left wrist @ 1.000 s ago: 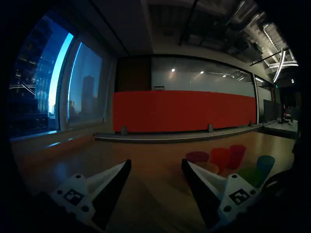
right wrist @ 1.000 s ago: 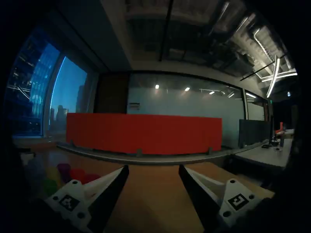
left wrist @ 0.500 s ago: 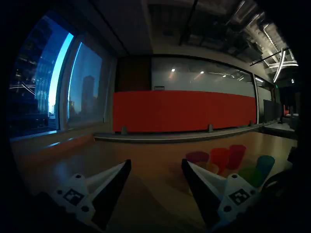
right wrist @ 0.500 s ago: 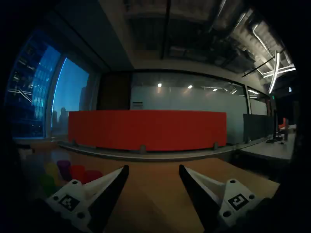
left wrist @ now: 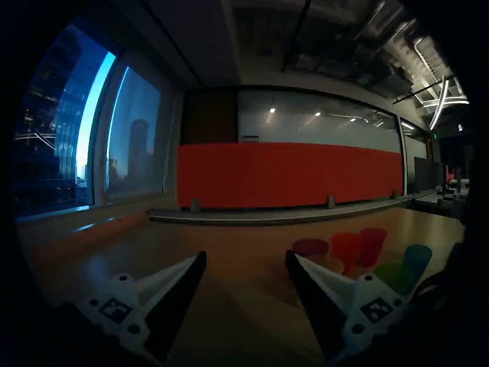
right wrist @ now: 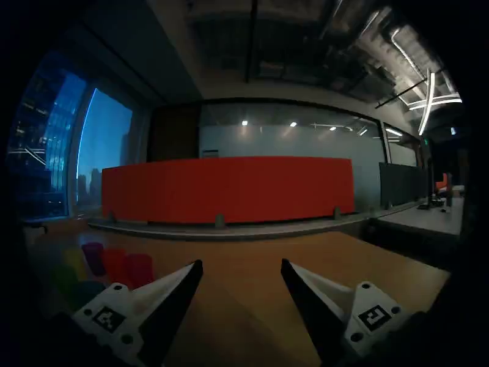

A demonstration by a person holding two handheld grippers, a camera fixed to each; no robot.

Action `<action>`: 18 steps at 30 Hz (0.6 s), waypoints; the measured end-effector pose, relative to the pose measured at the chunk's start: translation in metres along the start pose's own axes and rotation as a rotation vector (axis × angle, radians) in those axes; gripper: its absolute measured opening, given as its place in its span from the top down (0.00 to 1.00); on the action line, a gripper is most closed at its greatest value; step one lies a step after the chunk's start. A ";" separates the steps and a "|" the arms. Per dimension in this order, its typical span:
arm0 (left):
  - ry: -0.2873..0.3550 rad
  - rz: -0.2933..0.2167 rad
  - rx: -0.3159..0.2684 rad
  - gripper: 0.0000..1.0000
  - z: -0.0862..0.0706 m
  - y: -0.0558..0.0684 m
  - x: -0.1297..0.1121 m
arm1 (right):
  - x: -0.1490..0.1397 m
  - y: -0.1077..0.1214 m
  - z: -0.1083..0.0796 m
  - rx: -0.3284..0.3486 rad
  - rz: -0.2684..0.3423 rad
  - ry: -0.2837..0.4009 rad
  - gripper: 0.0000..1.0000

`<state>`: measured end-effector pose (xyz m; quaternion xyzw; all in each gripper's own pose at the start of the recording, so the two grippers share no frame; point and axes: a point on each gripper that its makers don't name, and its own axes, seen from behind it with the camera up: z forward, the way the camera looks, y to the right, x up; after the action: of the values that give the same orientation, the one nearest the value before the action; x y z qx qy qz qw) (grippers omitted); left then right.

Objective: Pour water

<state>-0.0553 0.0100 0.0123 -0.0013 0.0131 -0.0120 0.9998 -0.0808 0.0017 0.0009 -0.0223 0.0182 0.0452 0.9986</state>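
Several coloured plastic cups stand in a group on the wooden table (left wrist: 244,257): a purple cup (left wrist: 310,247), an orange-red cup (left wrist: 345,249), a pink-red cup (left wrist: 372,244), a green cup (left wrist: 392,275) and a teal cup (left wrist: 417,260). They lie ahead and to the right of my left gripper (left wrist: 244,264), which is open and holds nothing. In the right gripper view the same group sits low on the left, with the purple cup (right wrist: 93,257), a red cup (right wrist: 114,264) and a pink-red cup (right wrist: 139,269). My right gripper (right wrist: 239,270) is open and empty, right of the cups.
A long red partition (left wrist: 287,174) runs along the table's far edge, with a grey rail (left wrist: 269,214) at its foot. Tall windows (left wrist: 73,147) stand on the left. A second desk (right wrist: 428,220) lies to the right. The room is dim.
The right gripper view has tilted downward and swung a little, so the cups sit higher and nearer its left finger. The left gripper has stayed still.
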 end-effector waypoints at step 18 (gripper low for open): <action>0.000 0.000 0.000 0.04 0.001 0.001 0.000 | -0.009 -0.004 0.001 0.011 -0.029 -0.019 0.01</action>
<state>-0.0555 0.0106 0.0129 -0.0014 0.0131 -0.0120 0.9998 -0.0895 -0.0027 0.0025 -0.0165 0.0087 0.0310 0.9993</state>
